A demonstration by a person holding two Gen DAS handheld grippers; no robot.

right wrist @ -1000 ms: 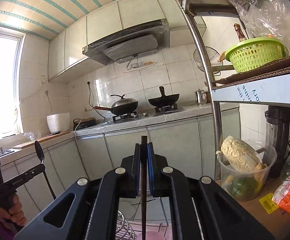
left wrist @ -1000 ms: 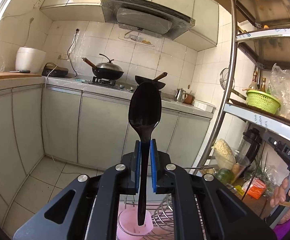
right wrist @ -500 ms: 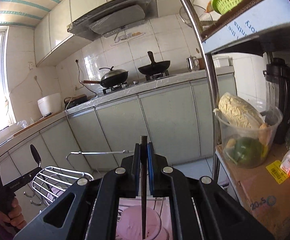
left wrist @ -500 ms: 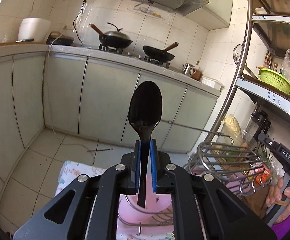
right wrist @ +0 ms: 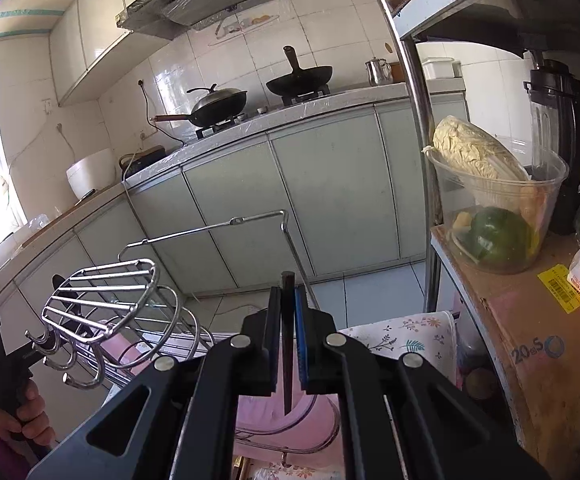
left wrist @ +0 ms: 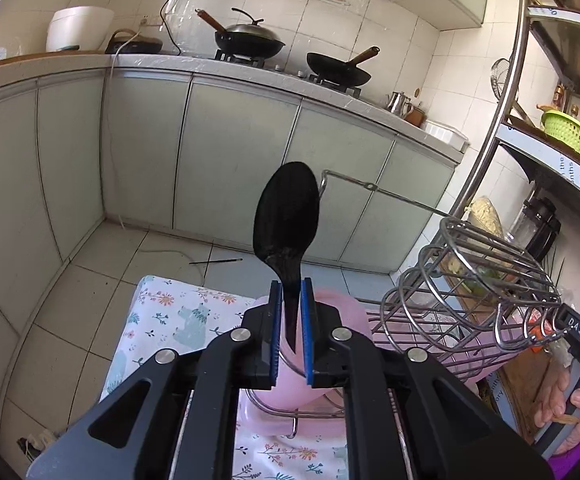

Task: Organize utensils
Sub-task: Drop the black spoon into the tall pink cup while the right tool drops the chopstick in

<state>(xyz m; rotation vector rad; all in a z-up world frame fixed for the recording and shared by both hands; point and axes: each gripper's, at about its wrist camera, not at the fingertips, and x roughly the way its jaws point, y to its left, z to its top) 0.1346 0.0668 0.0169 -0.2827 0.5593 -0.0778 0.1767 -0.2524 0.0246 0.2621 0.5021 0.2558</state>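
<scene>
gripping a black spoon in the left wrist view: left gripper has its blue-padded fingers closed narrow on the spoon's handle, bowl up and upright, handle tip poking down between the pads. below the fingers sits a pink cup in a wire ring of the metal utensil rack; spoon tip is above the cup, can't tell if it's past the rim. rack's wire basket sits to the right, long wire handle running behind the spoon bowl. rack stands on a floral cloth covering the surface. far right edge: the person's right hand on the other gripper's grip. background: two woks on the stove, green basket on a shelf.

right wrist view: right gripper fingers pinched narrow on a dark chopstick, held vertical, top end just above the pads, pointed tip hanging down over the pink cup. tip looks about at the cup's mouth, can't tell if inside. rack's hooks and basket are to the left, left hand and its gripper body behind them at the frame edge. right side: clear tub with cabbage and a green pepper on a cardboard box, blender behind.
</scene>
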